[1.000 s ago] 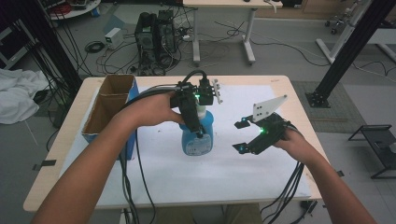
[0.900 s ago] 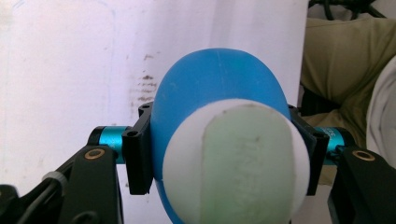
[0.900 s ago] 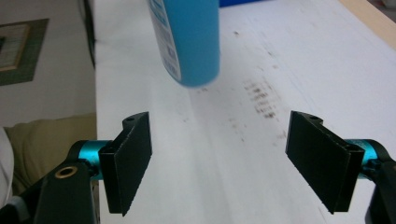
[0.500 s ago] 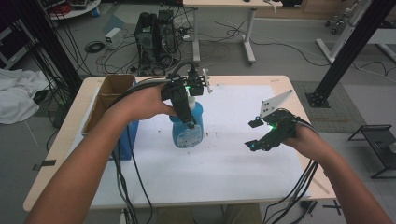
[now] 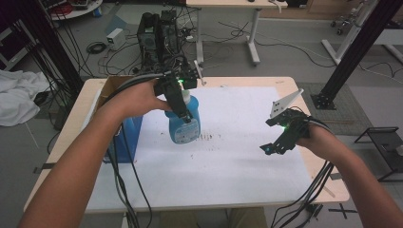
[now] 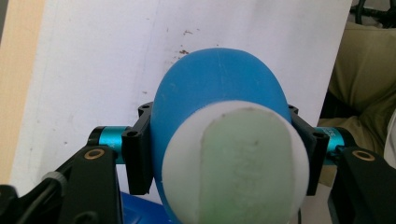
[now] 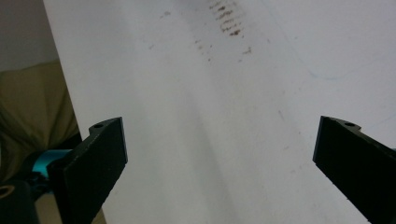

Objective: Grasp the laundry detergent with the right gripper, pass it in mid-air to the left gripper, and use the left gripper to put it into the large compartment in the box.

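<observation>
Nearest to us, at the right of the table, our right gripper (image 5: pixel 272 135) hangs above the white sheet (image 5: pixel 237 156) with its jaws spread wide and nothing between them. In the right gripper view the two black jaws stand far apart over bare paper, and a patch of small brown specks (image 7: pixel 228 23) lies farther along the sheet.

Farther in and to the left, our left gripper (image 5: pixel 184 111) is clamped around the blue bottle (image 5: pixel 184 127). The bottle stands upright on the left half of the sheet, just right of a blue box (image 5: pixel 129 137) at the sheet's left edge. Its body is a rounded, translucent blue, broad at the shoulders, and it carries a white cap; the gripper's body crosses its neck, so we cannot tell the cap's shape from the high view. In the left gripper view we look down on it: the jaws press both sides of the blue body (image 6: pixel 219 88), and the pale, flattened oval top (image 6: pixel 243 158) sits close to the lens.

Beyond the bottle, at the table's far left corner, a cardboard box (image 5: pixel 111 85) stands open.
</observation>
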### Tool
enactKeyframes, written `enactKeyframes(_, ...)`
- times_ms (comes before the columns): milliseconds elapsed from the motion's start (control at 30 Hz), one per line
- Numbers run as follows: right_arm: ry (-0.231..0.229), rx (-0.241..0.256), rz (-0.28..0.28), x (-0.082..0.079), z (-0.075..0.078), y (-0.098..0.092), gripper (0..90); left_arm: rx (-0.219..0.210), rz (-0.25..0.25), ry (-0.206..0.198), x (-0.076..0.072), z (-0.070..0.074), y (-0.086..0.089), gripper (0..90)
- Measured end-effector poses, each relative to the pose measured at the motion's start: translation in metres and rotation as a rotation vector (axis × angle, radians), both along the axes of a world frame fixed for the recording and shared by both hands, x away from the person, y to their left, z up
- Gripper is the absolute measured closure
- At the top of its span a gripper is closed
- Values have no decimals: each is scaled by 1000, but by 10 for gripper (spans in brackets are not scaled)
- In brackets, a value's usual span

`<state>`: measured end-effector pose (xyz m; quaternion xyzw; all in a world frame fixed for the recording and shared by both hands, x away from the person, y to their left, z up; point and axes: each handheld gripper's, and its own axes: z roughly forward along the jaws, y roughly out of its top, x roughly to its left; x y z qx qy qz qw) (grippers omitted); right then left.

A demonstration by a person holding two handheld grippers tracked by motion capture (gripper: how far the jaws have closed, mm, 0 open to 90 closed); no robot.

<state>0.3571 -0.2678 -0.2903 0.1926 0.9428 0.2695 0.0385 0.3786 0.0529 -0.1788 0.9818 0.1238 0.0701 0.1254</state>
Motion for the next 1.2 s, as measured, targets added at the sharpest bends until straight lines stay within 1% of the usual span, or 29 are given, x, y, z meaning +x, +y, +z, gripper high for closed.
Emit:
enactKeyframes(33, 10, -12, -6, 0, 0, -1, 20, -2, 4, -4, 0, 1, 1, 378)
enactKeyframes(100, 3, -31, -10, 1, 0, -5, 20, 2, 7, -7, 1, 3, 3, 378)
enactKeyframes(133, 3, -31, -13, 1, 0, -6, 20, -11, 23, -8, 0, 3, 3, 378)
enactKeyframes(200, 2, -35, -18, 0, 1, -10, 20, 18, 7, 4, 3, 7, 6, 379)
enactKeyframes(267, 11, -38, -21, -1, 3, -13, 20, 15, 20, 2, 4, 10, 9, 379)
enactKeyframes(300, 18, -34, -15, -1, 3, -15, 20, 15, 24, 9, 5, 11, 10, 379)
enactKeyframes(333, 32, -37, -8, -1, 4, -17, 20, -5, 46, 0, 5, 11, 11, 379)
enactKeyframes(367, 65, -38, -9, -1, 4, -18, 20, 16, 36, 2, 7, 14, 13, 379)
enactKeyframes(400, 77, -41, -2, 1, 4, -20, 20, 12, 51, -1, 8, 15, 15, 379)
enactKeyframes(433, 73, -45, -9, 0, 3, -21, 20, 9, 63, 7, 9, 16, 17, 379)
enactKeyframes(467, 72, -48, -16, 0, 3, -22, 20, -11, 93, 6, 9, 17, 18, 379)
enactKeyframes(533, 66, -44, -19, 0, 3, -23, 20, 3, 104, 7, 12, 21, 22, 379)
enactKeyframes(567, 60, -35, -17, 0, 2, -24, 20, -2, 124, 11, 13, 22, 23, 379)
enactKeyframes(600, 51, -40, -20, 0, 3, -24, 20, 5, 138, 19, 14, 24, 25, 379)
enactKeyframes(667, 35, -43, -35, 0, 3, -24, 20, -22, 202, 13, 15, 26, 28, 378)
enactKeyframes(700, 20, -52, -57, -1, 4, -24, 20, -26, 227, 13, 16, 28, 30, 378)
enactKeyframes(733, 2, -56, -65, 0, 3, -25, 20, -15, 239, 7, 17, 30, 32, 378)
enactKeyframes(767, -3, -54, -68, 0, 3, -25, 20, -18, 262, 4, 17, 31, 34, 378)
enactKeyframes(800, -2, -50, -59, 1, 4, -26, 20, -11, 279, -5, 18, 32, 36, 378)
enactKeyframes(867, 0, -39, -34, 0, 4, -25, 20, -1, 293, -7, 19, 36, 41, 378)
enactKeyframes(900, 6, -39, -39, -2, 5, -25, 20, -14, 307, -7, 19, 36, 43, 378)
enactKeyframes(933, 4, -43, -29, -1, 5, -25, 20, -10, 300, -12, 20, 38, 46, 378)
enactKeyframes(967, -8, -35, -19, -1, 5, -25, 20, -18, 303, -7, 19, 40, 49, 378)
enactKeyframes(1033, -9, -41, -20, -1, 6, -25, 20, -36, 308, -8, 19, 43, 54, 378)
enactKeyframes(1067, -4, -40, -29, -2, 7, -25, 20, -31, 292, -6, 19, 46, 58, 379)
enactKeyframes(1100, -17, -38, -21, -1, 7, -26, 20, -37, 292, -8, 19, 48, 60, 379)
enactKeyframes(1133, -1, -39, -40, -2, 7, -25, 20, -43, 297, -11, 18, 50, 62, 379)
enactKeyframes(1167, -6, -42, -37, -2, 7, -26, 20, -36, 287, -11, 18, 53, 66, 379)
enactKeyframes(1200, -7, -40, -47, -2, 8, -26, 20, -39, 292, -14, 18, 57, 69, 378)
